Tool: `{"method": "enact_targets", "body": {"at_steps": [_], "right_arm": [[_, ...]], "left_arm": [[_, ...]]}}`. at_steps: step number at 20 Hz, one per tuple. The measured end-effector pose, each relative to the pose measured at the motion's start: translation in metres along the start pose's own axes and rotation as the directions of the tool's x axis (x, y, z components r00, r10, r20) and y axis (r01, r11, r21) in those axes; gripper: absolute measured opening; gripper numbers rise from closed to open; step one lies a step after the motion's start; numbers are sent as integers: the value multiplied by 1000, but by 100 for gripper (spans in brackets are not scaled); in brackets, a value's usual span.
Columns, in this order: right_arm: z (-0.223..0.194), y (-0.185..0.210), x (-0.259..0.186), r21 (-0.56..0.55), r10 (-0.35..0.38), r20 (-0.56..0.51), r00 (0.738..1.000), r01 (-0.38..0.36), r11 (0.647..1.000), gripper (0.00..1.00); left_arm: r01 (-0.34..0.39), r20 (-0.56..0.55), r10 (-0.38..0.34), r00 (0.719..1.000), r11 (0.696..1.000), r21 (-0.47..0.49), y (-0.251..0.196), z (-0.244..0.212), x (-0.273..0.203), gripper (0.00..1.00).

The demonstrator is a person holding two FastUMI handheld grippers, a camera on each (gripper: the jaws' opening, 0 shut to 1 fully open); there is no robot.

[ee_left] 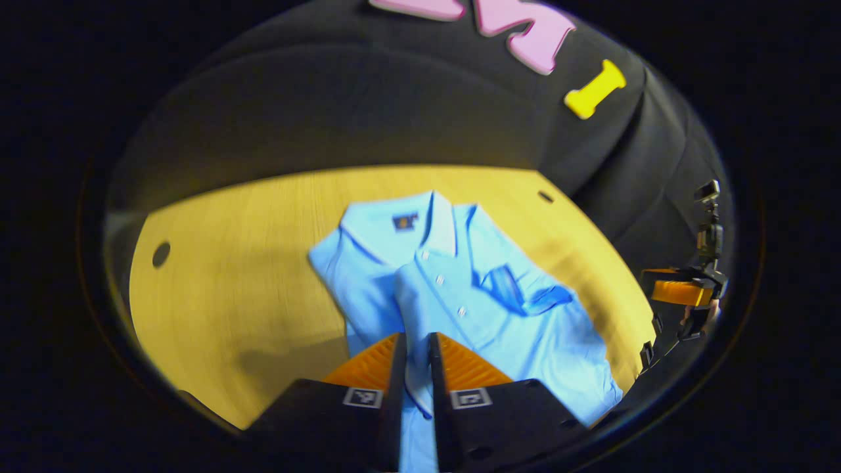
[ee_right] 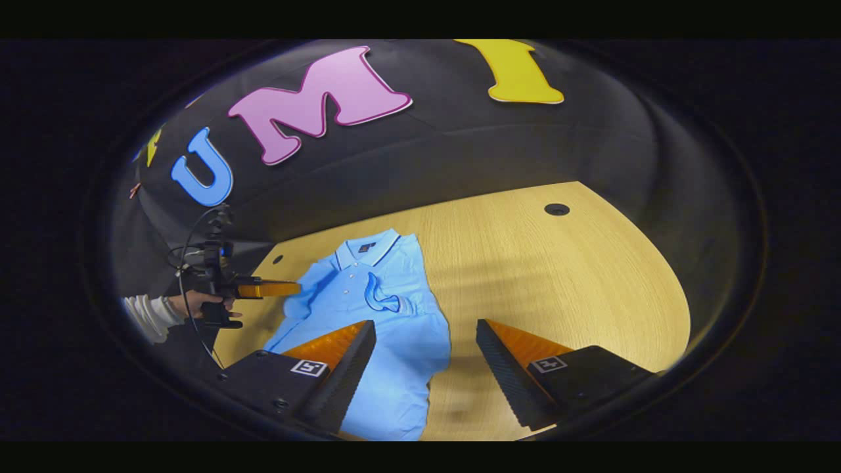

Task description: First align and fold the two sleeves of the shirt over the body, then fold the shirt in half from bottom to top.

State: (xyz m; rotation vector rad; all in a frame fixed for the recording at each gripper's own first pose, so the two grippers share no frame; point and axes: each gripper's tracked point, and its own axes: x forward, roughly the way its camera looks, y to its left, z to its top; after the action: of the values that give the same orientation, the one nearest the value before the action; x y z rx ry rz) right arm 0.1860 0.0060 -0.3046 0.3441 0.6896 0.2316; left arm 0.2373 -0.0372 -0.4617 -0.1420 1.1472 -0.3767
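1. Shirt (ee_left: 460, 295) in the left gripper view: it lies flat on the table (ee_left: 250, 276), collar (ee_left: 420, 220) toward the far wall, hem toward the camera, so its long axis runs near to far.
2. In the same view the left gripper (ee_left: 415, 358) is clenched on a strip of the shirt's cloth, which I take for a sleeve (ee_left: 410, 309). The strip rises between the two nearly closed fingers and trails up across the shirt's front, beside the button line.
3. On the other side of the shirt's front a second sleeve (ee_left: 525, 295) already lies folded in, its darker cuff pointing toward the collar.
4. At the shirt's right edge in that view the other gripper (ee_left: 680, 292) hangs well apart from the cloth.
5. In the right gripper view the right gripper (ee_right: 424, 355) is released, jaws standing wide, with nothing between them. The shirt's lower part lies under and just beside its left finger; bare table lies under the right one.
6. In that view the left gripper (ee_right: 263, 289) reaches in from the shirt's left side, held by a hand (ee_right: 197, 305).
7. Judgement: the left gripper is nearer the work. The sleeve should be laid down along the shirt's long axis, even with the folded one. The hem, nearest both cameras, then goes up to the collar.
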Motion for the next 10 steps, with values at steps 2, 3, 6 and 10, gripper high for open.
{"method": "enact_targets", "body": {"at_steps": [2,3,6,10], "right_arm": [[-12,7,1,4,17,-29,999,-17,1000,96],[-16,10,0,3,25,-39,999,-25,1000,96],[-37,14,-13,-1,48,-90,995,-48,999,96],[-88,5,-43,43,64,-189,980,-57,997,96]], "left_arm": [[-35,-2,35,999,996,-78,9,-10,0,67],[-43,31,46,998,994,-103,12,-4,-8,90],[-36,62,45,997,990,-137,12,-14,-55,95],[22,31,-17,999,983,-181,-5,-97,-128,95]]}}
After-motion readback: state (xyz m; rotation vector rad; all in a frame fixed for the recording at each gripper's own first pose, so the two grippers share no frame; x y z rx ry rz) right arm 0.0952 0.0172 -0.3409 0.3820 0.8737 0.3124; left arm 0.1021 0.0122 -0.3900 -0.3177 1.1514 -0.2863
